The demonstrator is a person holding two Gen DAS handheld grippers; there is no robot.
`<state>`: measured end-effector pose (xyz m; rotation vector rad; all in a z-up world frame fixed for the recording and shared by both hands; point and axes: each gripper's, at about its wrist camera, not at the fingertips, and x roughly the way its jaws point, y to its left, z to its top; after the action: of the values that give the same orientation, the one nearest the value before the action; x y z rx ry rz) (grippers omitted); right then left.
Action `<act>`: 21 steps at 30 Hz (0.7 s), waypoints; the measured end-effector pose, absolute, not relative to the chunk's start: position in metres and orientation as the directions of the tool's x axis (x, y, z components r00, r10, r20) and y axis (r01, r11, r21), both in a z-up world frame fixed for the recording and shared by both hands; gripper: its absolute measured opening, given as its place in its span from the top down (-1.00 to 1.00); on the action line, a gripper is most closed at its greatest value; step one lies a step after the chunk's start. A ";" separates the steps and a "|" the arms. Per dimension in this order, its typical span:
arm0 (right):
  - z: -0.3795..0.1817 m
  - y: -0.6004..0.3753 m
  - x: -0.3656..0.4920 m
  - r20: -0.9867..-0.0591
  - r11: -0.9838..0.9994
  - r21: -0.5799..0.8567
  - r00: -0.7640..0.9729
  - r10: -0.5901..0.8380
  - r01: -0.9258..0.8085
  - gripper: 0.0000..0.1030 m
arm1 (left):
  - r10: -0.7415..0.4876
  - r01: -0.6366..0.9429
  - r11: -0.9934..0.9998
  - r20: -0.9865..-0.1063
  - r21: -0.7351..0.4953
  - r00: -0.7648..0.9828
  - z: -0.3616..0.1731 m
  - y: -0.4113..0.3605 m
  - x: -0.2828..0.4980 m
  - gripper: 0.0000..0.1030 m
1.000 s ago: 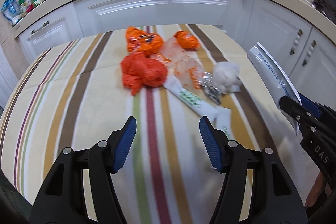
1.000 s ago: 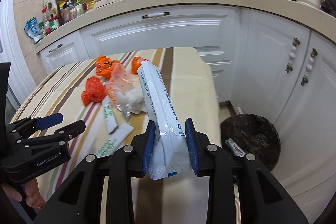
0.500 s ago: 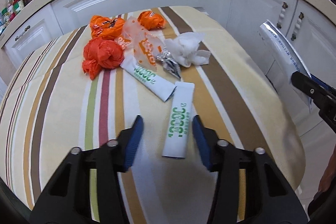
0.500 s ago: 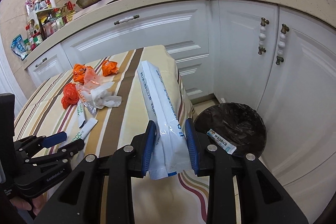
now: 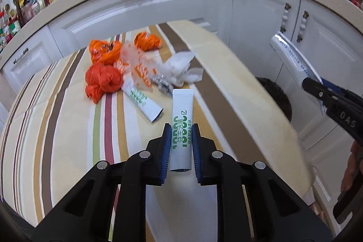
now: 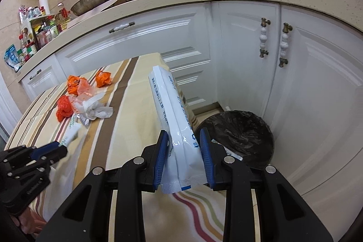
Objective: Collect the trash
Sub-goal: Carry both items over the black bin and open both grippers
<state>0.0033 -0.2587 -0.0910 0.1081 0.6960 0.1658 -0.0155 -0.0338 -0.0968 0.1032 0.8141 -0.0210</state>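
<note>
Left wrist view: orange bags point(image 5: 103, 81) lie bunched in the upper left of the frame on the striped cloth point(image 5: 56, 128), with a clear printed wrapper point(image 5: 139, 67) and a white crumpled wad point(image 5: 179, 69) just to their right. A white tube point(image 5: 144, 103) with green print lies below the bags. At lower centre the left gripper point(image 5: 180, 146) is clamped on a white sachet point(image 5: 182, 119) with green lettering – blue pads press both its edges, its far end pointing up the frame. At the right edge the right gripper point(image 5: 333, 103) shows side-on with a white pouch point(image 5: 292, 56) sticking up from it.

Right wrist view: at lower left the left gripper point(image 6: 48, 151) holds the sachet point(image 6: 70, 135) over the cloth point(image 6: 127, 119), the trash pile beyond. At centre the right gripper point(image 6: 184, 151) grips the white pouch point(image 6: 172, 115), both pads on it – the pouch stands upright. Right of it, a black-lined bin point(image 6: 240, 128) sits on the floor by the white cabinets point(image 6: 317, 83), a small packet inside
</note>
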 end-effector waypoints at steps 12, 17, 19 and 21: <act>-0.080 -0.309 0.017 -0.602 0.996 0.075 0.799 0.007 0.048 0.40 | -0.069 0.153 0.986 -0.650 0.073 0.756 -0.068 -0.092 0.026 0.66; -0.084 -0.328 0.029 -0.599 0.994 0.050 0.799 -0.050 0.100 0.40 | -0.099 0.180 0.982 -0.634 0.065 0.767 -0.063 -0.126 0.052 0.66; -0.087 -0.335 0.034 -0.599 0.992 0.046 0.798 -0.066 0.117 0.41 | -0.106 0.189 0.980 -0.629 0.066 0.770 -0.063 -0.139 0.061 0.66; -0.090 -0.341 0.039 -0.600 0.990 0.044 0.796 -0.078 0.130 0.41 | -0.109 0.201 0.976 -0.622 0.079 0.775 -0.065 -0.154 0.072 0.65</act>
<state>0.0394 -0.3413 -0.0902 0.0851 0.6403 -0.1121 0.0716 -0.1540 -0.0647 0.1443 0.6637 -0.1684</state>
